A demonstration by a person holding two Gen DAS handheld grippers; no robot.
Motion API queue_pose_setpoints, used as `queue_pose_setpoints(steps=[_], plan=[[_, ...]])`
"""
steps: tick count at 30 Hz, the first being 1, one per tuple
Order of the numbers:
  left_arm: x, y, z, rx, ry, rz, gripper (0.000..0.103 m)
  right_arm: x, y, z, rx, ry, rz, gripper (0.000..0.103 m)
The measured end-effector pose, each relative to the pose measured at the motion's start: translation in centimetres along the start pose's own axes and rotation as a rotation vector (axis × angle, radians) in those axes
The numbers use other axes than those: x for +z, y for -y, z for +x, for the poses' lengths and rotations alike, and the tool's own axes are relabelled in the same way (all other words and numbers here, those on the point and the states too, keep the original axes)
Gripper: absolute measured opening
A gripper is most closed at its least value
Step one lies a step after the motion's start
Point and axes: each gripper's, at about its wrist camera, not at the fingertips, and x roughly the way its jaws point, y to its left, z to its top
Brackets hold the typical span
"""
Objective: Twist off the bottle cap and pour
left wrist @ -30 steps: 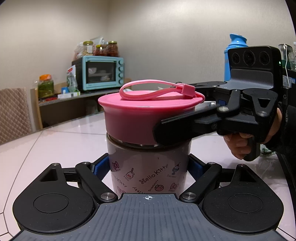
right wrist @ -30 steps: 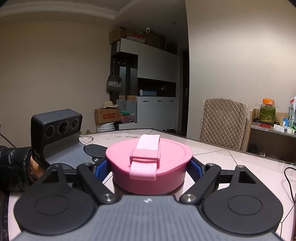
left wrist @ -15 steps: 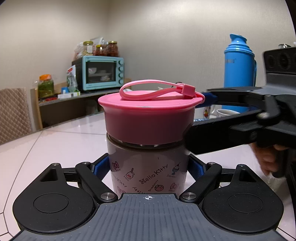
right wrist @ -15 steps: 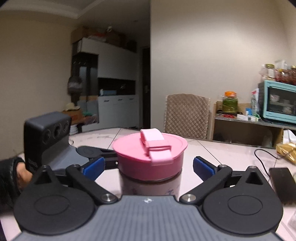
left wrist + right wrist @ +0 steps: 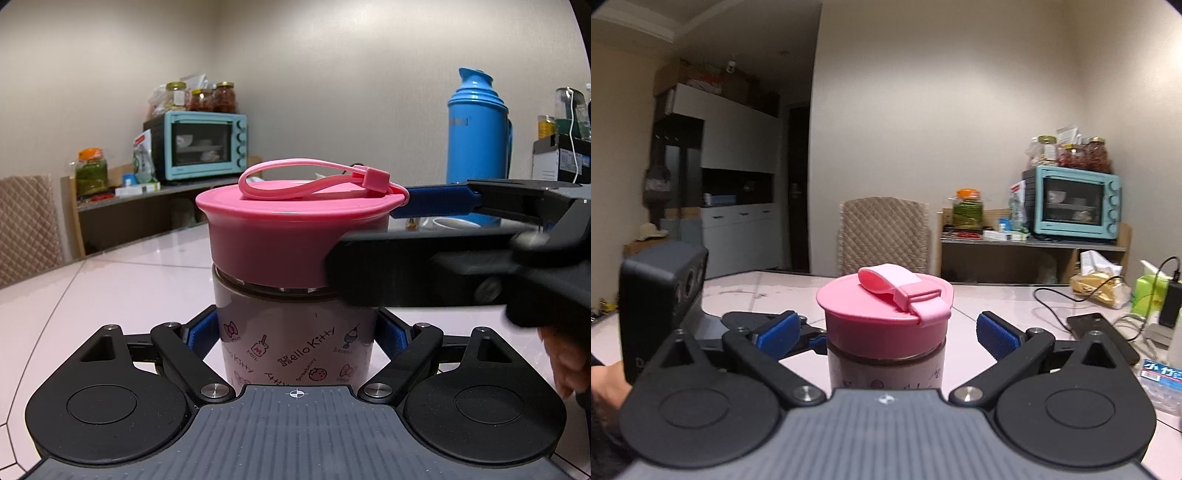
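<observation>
A Hello Kitty bottle (image 5: 295, 343) with a pink screw cap (image 5: 291, 236) and pink strap stands on the pale table. My left gripper (image 5: 295, 332) is shut on the bottle's body, its blue pads pressed against both sides. My right gripper (image 5: 886, 328) is open, its fingers spread on either side of the cap (image 5: 884, 314) with clear gaps. In the left wrist view the right gripper's fingers (image 5: 436, 205) reach in from the right at cap height.
A blue thermos (image 5: 478, 147) and a white cup (image 5: 458, 223) stand behind at right. A teal oven (image 5: 1075, 201) sits on a shelf. A chair (image 5: 884, 236) stands at the table's far side. Cables, a phone (image 5: 1102, 336) and packets lie at right.
My right gripper let go of the cap, opened and swung round the bottle to a new angle. The left gripper and bottle stayed still.
</observation>
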Motion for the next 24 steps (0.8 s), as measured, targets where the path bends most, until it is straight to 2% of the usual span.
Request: queue_pose_setpoints(steps=[9, 24], plan=[[0.0, 0.0, 0.0, 0.0, 0.0, 0.0, 0.09, 0.1, -0.7, 1.2, -0.073, 0.003, 0.006, 0.103], [0.0, -0.1, 0.1, -0.001, 0.0, -0.001, 0.09, 0.5, -1.1, 2.1, -0.088, -0.009, 0.017, 0.103]])
